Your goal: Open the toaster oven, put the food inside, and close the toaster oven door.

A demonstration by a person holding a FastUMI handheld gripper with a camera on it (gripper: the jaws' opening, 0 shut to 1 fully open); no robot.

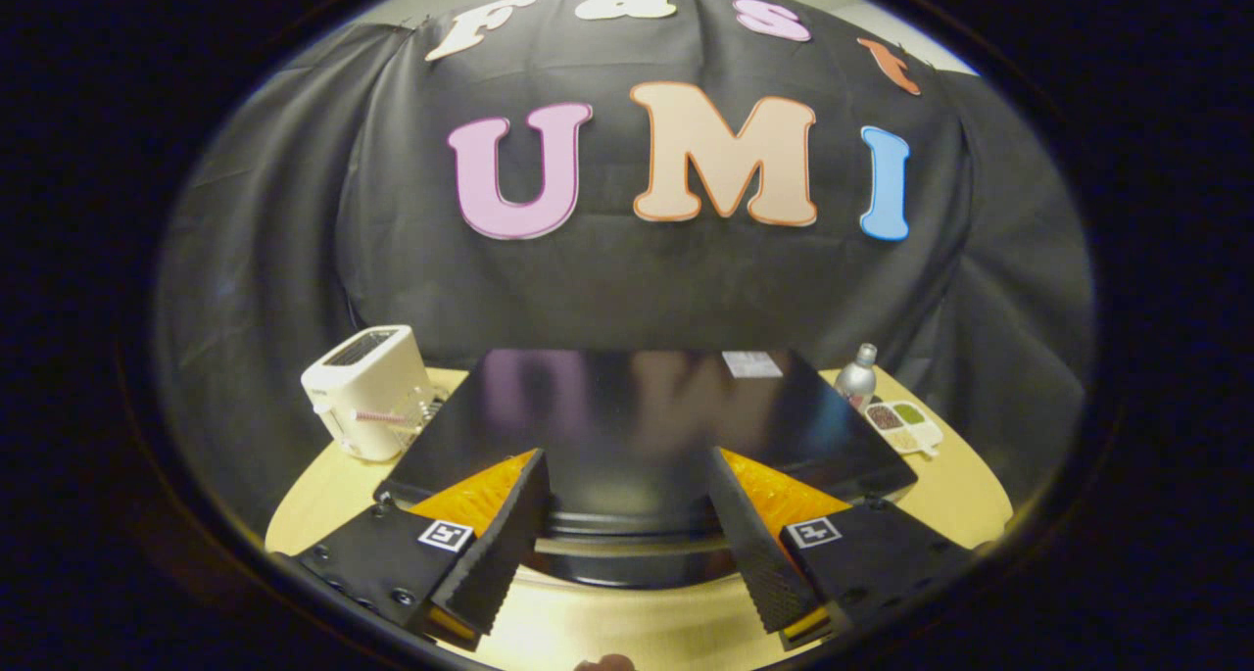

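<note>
Table (970, 500), round, pale; toaster oven (637, 421), black, at its centre, door seemingly closed, handle just ahead between the fingers; white toaster (364, 389) at left edge; condiment tray (903, 426) at right edge; gripper (627, 553) stood apart, empty; advice: straddle handle squarely before clamping.

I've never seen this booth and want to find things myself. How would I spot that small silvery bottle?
Start at the big black toaster oven in the middle of the round table, which the gripper faces with its fingers open. Look past the oven's far corner by the black cloth wall. The bottle stands upright there, just behind a white tray of seasonings, and is the only tall metallic thing.
</note>
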